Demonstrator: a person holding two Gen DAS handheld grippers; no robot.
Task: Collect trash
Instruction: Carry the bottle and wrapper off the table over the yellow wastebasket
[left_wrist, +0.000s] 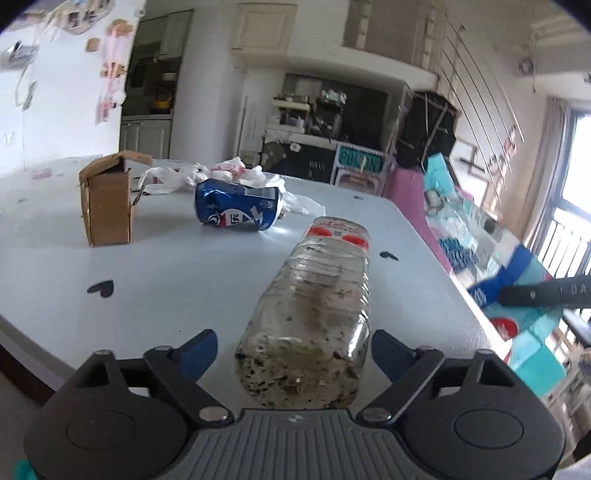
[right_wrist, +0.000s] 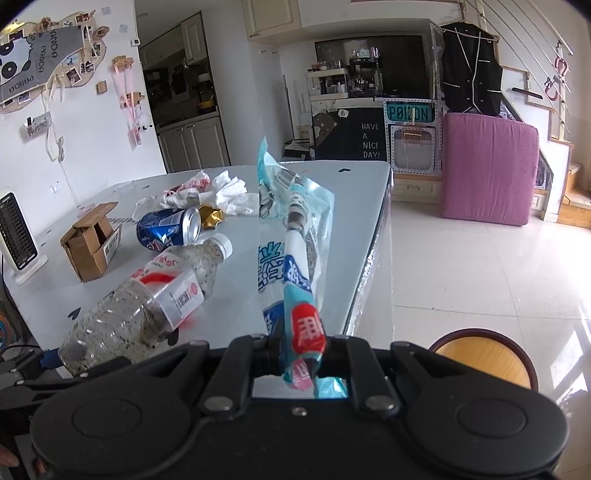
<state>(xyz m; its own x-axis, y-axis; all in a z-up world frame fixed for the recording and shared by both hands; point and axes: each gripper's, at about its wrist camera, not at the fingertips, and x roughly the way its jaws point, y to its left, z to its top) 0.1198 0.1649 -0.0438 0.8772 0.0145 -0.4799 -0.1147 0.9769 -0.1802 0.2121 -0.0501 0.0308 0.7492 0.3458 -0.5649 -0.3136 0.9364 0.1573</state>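
A dirty clear plastic bottle with a red and white label lies on the grey table. Its base sits between the open blue fingers of my left gripper, with gaps on both sides. The bottle also shows in the right wrist view. My right gripper is shut on a teal and white plastic wrapper and holds it up over the table's right edge. A dented blue can and a small cardboard box lie further back.
Crumpled white tissues and plastic bags and a gold foil scrap lie at the far end of the table. A white heater stands at the left. A round wooden stool stands on the tiled floor, right of the table.
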